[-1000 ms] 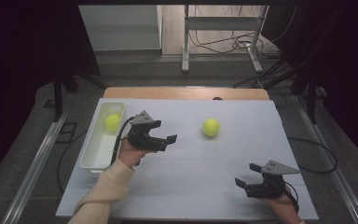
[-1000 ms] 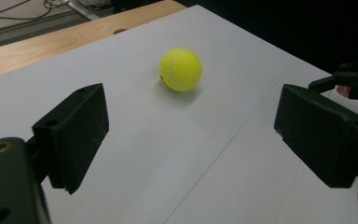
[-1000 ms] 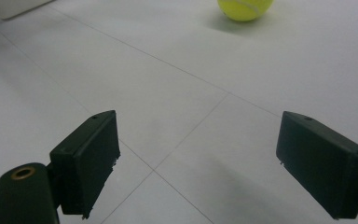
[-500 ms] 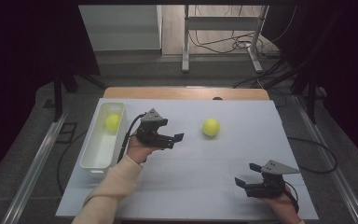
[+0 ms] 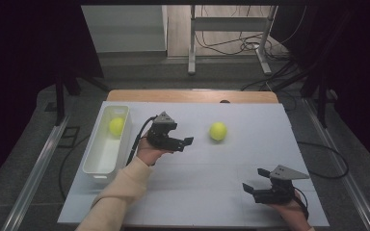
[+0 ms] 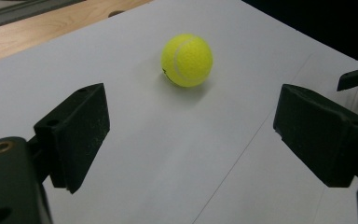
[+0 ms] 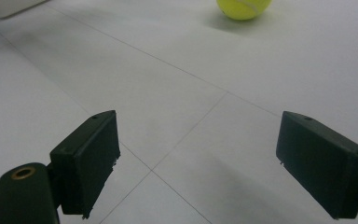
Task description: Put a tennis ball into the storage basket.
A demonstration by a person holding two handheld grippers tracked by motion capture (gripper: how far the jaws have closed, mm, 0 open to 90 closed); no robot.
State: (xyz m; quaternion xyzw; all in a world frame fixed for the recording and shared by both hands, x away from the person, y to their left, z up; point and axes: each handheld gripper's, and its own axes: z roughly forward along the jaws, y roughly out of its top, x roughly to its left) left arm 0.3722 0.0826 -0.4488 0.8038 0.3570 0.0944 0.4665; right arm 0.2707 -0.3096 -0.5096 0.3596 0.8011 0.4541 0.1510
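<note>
- While a ball (image 5: 218, 131) is lying on the bench (image 5: 202, 192), the left hand-held gripper (image 5: 185, 142) is gaping empty near it.
- The right hand-held gripper (image 5: 250, 191) is gaping empty too.

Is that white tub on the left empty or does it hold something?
Not empty: one yellow ball lies inside the white tub, at its far end.

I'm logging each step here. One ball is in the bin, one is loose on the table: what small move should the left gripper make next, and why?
Probably ease the left gripper forward until its jaws sit on either side of the loose ball. Its jaws are wide open and empty, the ball lies just ahead, and the other ball is already in the bin.
</note>
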